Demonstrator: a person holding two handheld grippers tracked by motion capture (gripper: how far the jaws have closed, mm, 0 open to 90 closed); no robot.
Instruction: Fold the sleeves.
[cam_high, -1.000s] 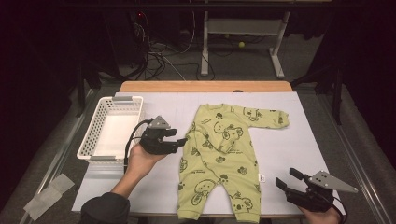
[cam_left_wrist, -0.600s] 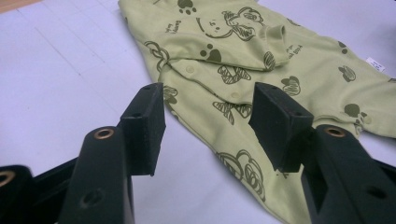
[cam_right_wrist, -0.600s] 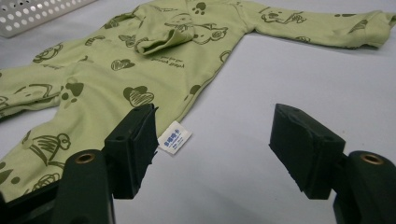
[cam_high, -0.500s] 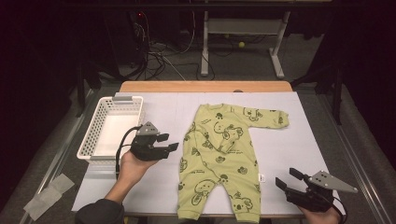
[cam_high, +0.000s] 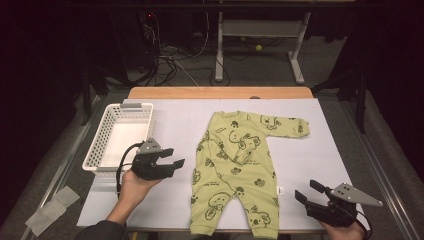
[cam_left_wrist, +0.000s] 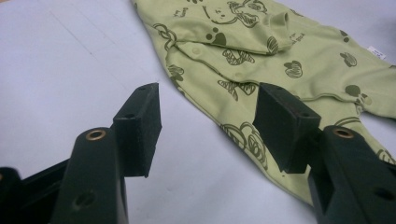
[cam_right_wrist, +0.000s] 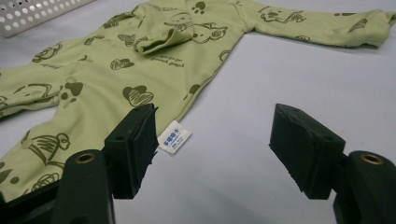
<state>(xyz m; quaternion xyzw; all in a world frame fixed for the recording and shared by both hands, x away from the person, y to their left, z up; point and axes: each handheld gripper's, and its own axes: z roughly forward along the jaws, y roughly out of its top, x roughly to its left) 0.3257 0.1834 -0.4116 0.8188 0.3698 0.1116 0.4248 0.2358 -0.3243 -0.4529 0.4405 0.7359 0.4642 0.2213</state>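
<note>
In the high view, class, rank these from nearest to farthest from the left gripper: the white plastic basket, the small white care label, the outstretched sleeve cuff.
From the left gripper:
1. White plastic basket, just beside it, on its left.
2. Small white care label, at the green romper's lower right edge.
3. Outstretched sleeve cuff, far right.

Now drawn back from the pale green printed baby romper (cam_high: 235, 170), black left gripper (cam_high: 170, 159), jaws just opened wider, nothing between.

Your light green baby romper (cam_high: 235, 170) with dark animal prints lies flat mid-table. One sleeve is folded across its chest, the other stretched right; legs point toward you.
</note>
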